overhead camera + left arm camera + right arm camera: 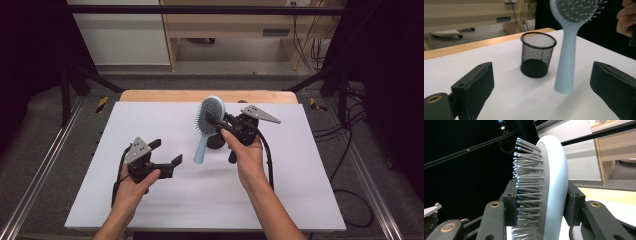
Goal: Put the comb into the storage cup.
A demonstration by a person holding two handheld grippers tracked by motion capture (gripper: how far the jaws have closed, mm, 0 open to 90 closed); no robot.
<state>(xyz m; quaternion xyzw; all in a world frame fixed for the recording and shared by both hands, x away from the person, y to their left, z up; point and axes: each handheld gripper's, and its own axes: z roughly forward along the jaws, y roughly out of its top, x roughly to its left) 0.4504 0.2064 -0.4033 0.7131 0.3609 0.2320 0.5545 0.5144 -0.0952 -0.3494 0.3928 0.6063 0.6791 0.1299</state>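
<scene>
Forearms enter from the bottom edge of the high view, each hand carrying a black two-jaw gripper over a white counter. At lower left of centre, the left gripper hovers with its jaws spread wide and nothing between them; in the left gripper view its two pads stand at the lower left and lower right corners, well apart. Right of centre, the right gripper is pinching the head of a pale blue hairbrush, held up off the counter with its handle hanging down toward the middle of the frame. The right gripper view shows one pad pressed among the bristles and the other against the smooth back of the brush head. A black mesh cup stands upright on the counter at the centre of the left gripper view, just left of the brush handle and behind it. A wooden edge runs along the counter's far side.
</scene>
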